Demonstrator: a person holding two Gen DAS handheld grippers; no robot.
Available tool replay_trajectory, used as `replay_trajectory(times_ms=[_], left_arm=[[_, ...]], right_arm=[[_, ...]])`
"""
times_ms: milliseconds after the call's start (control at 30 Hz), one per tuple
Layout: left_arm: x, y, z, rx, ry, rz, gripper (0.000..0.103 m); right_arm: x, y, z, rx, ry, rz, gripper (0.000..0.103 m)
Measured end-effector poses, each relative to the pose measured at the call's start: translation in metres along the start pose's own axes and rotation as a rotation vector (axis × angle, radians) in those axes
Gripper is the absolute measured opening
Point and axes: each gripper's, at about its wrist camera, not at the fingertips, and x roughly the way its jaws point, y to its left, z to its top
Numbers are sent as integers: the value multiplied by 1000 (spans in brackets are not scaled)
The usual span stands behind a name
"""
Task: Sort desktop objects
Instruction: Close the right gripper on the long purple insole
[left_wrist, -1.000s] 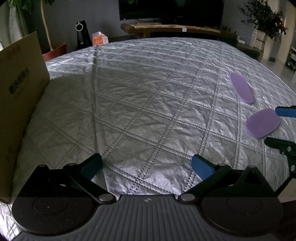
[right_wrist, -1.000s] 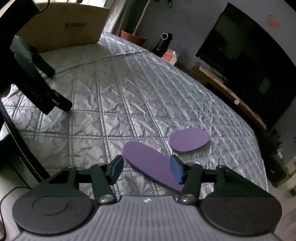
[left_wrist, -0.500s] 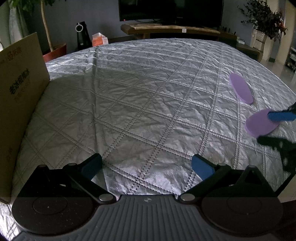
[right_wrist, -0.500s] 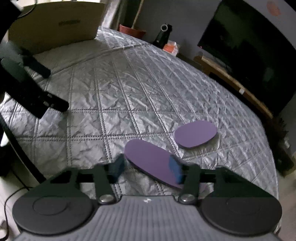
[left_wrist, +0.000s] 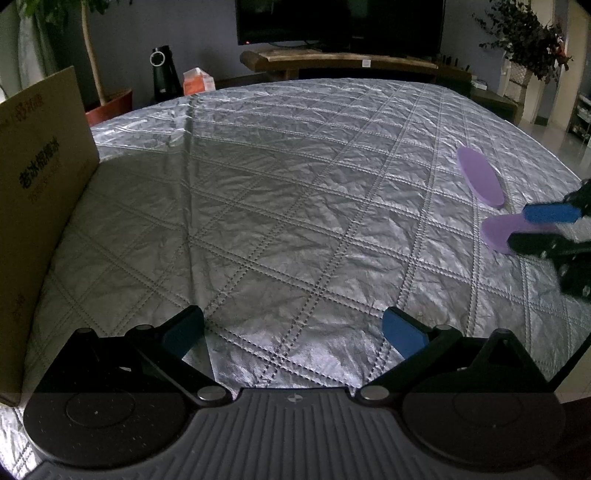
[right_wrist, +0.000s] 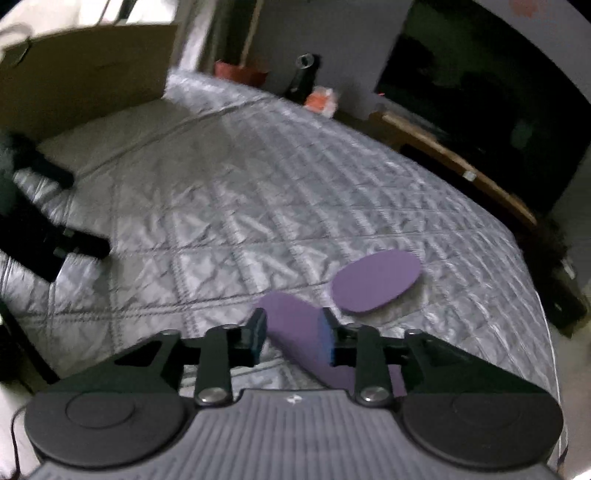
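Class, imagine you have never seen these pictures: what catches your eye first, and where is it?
Two purple insoles on the silver quilted cover: the near purple insole sits between the right claw's fingers, the far purple insole lies flat just beyond. A cardboard box stands at the left edge.

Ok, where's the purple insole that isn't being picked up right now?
The free purple insole lies flat on the quilted silver cover, just beyond the right gripper and the other insole between its fingers.

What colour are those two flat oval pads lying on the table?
Both oval pads are purple, clearest in the right wrist view.
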Motion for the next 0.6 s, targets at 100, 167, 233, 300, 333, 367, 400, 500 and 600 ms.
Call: replay_trajectory(times_ms=[100,167,233,300,333,367,400,500,600], left_arm=[[-1,0,0,0,0,1,103],[-1,0,0,-1,0,1,103],[-1,0,0,0,0,1,103],[-1,0,0,0,-1,1,103],[-1,0,0,0,-1,1,103],[-1,0,0,0,-1,1,103],[-1,0,-1,0,-2,0,103],[-1,0,-1,-1,-2,0,103],[-1,0,-1,-1,-2,1,103]], right_arm=[[-2,-10,-3,59,2,-9,69],[-1,-12,-5,70,13,-18,74],[-1,-13,-6,79,19,-14,74],[0,-14,-7,80,26,-26,75],[1,-14,-7,79,32,-33,76],[2,-14,-8,78,39,-36,77],[2,-14,-8,77,47,-40,77],[5,-13,-10,74,71,-49,77],[9,-12,-11,64,82,-52,77]])
